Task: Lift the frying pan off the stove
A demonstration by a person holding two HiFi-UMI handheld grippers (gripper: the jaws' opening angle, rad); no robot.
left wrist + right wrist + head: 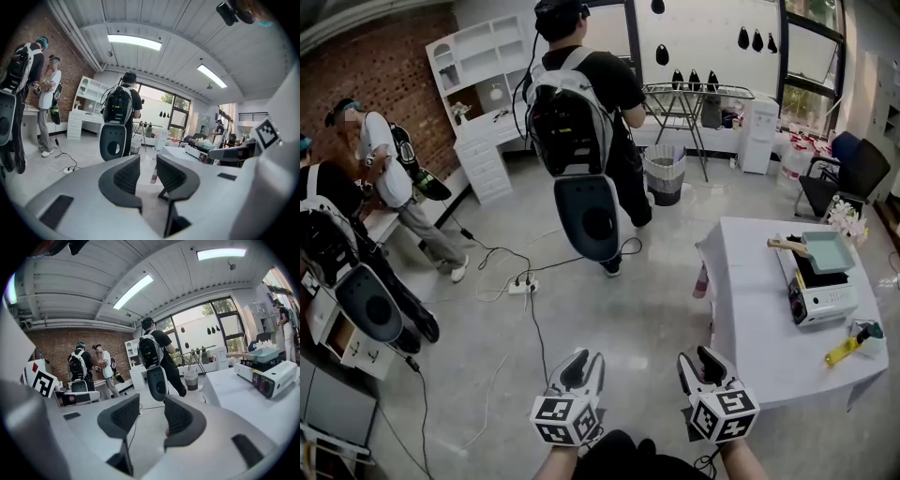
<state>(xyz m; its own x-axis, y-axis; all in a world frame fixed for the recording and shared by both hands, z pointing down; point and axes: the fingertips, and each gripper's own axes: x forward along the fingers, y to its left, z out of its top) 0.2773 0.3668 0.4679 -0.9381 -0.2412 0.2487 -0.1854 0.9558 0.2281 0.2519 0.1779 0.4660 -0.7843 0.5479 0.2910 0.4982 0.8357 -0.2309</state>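
Low at the bottom of the head view, both tools are held side by side in front of the person's body, jaws pointing forward over bare grey floor [628,309]. Its own view shows the left gripper [584,362] with only a narrow gap between its jaws and nothing in that gap. The right gripper [699,361] has its jaws spread noticeably wider, and they too are empty. The two marker cubes sit level with each other, close together but not touching. Ahead and to the right stands a table [750,319] under a white cloth, its near left corner just beyond the right gripper. The frying pan [827,251], pale teal, rests on top of the stove [821,300] near the table's far right side, well apart from both grippers; its wooden handle [786,246] points left toward the cloth's open middle. A yellow tool [844,350] lies near the table's near right edge. Open floor runs between the grippers and the table's left edge. Farther left a power strip [522,287] and its cables trail across the floor, and a person with a backpack [581,122] stands beyond them.
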